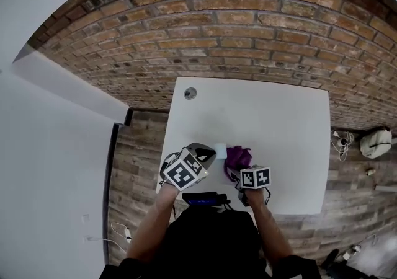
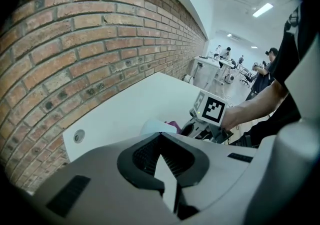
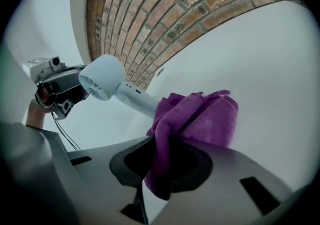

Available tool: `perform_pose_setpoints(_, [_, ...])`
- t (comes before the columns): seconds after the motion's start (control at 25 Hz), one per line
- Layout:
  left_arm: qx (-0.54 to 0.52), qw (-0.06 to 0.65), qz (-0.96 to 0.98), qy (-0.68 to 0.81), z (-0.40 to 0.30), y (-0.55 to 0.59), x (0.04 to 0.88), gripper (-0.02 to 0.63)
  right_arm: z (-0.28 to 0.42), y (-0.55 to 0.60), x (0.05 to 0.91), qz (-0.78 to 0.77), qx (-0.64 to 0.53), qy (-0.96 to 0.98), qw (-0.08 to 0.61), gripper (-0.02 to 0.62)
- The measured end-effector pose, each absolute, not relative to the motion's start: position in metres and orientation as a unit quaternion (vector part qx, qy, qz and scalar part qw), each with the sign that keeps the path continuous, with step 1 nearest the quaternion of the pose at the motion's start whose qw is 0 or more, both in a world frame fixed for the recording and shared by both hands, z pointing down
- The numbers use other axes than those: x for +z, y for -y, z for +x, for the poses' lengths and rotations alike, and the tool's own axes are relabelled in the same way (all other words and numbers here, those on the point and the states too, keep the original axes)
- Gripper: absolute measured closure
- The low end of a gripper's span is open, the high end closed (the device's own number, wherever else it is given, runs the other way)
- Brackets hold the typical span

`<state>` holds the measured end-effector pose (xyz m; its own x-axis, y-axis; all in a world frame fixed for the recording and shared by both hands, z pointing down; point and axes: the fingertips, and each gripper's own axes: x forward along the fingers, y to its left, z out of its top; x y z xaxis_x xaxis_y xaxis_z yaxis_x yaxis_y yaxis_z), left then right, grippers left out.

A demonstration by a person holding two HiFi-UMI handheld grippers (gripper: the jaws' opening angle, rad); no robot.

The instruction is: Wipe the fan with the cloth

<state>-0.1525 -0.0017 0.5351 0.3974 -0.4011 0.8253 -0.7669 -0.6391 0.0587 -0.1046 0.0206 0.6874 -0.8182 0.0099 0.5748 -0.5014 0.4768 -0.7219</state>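
The fan (image 3: 102, 76) stands upright on the surface (image 1: 279, 135). Just right of it, the right gripper (image 3: 166, 166) pinches the purple cloth (image 3: 200, 119) in its fingers and lays it against the handle, apparently for wiping. Left of the fan, the left gripper (image 2: 162, 169), fingers pressed together, probably steadies its head.

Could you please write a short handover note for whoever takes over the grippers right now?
Left gripper: shut, nothing in it, tips beside the head of the fan; contact unclear.
Right gripper: shut on the purple cloth, which lies against the fan's handle.
Both things are over the white table, near its front edge.
Done: cloth brought to the handle.
Left: wipe the head; the amount already wiped cannot be told.
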Motion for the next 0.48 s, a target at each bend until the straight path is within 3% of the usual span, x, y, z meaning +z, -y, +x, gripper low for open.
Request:
perform_pose_setpoints(0.28, [0.44,0.181,0.803,0.359,-0.16,-0.007,0.531,0.601,-0.104,0.069,0.607,0.189,0.449,0.858,0.163,0.522])
perform_pose_setpoints(0.48, [0.445,0.208,0.82,0.294,-0.147,-0.035,0.539,0.601,-0.152,0.102,0.535,0.125,0.363,0.914,0.132,0.522])
